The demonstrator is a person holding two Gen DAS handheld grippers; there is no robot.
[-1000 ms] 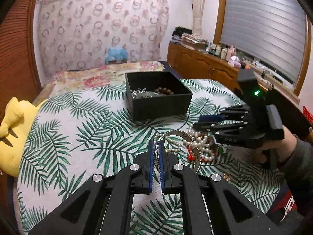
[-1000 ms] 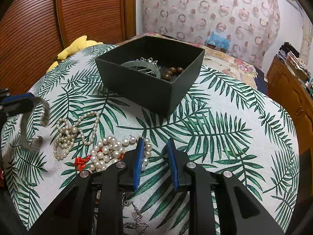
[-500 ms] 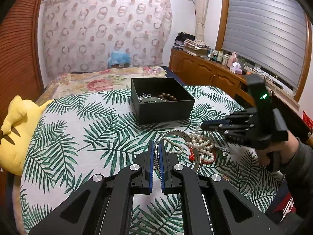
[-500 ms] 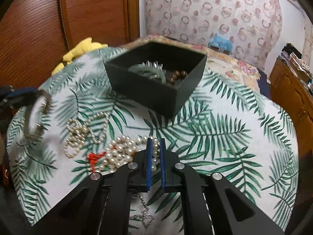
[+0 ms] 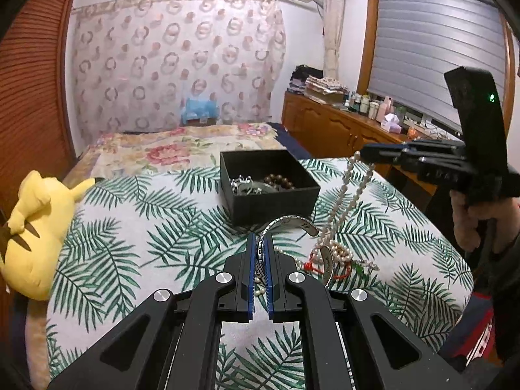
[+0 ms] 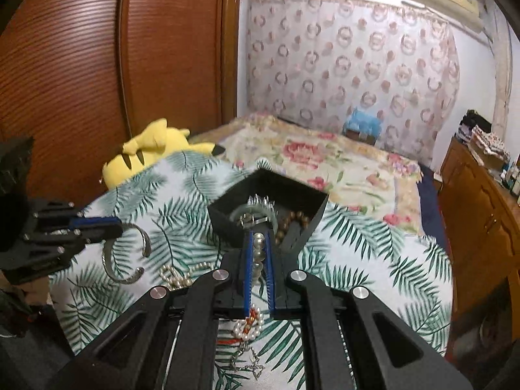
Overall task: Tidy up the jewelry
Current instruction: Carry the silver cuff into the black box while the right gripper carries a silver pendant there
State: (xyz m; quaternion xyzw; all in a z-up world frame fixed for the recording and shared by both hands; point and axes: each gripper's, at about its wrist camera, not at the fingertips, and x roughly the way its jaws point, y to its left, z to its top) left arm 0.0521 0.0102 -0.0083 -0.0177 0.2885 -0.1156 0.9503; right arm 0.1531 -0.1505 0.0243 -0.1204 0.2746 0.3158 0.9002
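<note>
A: Left to right, left wrist view first?
B: Yellow plush (image 5: 35, 227) at 9 o'clock on the palm-leaf cloth (image 5: 130, 227). Left gripper (image 5: 259, 250) at 6 o'clock, clamped on a silver cuff bangle (image 5: 289, 222), held above the cloth.
A: Box?
B: Black box (image 5: 269, 188) just past centre toward 12, brown beads and silver pieces inside. Loose pearls (image 5: 338, 250) with red cord on the cloth at 5 o'clock of the box.
A: Right side?
B: Right gripper (image 5: 365, 156) at 3 o'clock, pinched on a pearl necklace (image 5: 344, 191); strand hangs down, lower end reaching the loose pile.
A: Right wrist view?
B: Left gripper (image 6: 113, 226) at 9 o'clock with the bangle (image 6: 125, 253). Right gripper (image 6: 258, 247) at 6 o'clock, pearls (image 6: 258, 256) between the blue pads, fingers closed on them. Box (image 6: 269, 208) right ahead at 12, slightly blurred. Wooden cabinet (image 6: 481, 214) at 3 o'clock.
</note>
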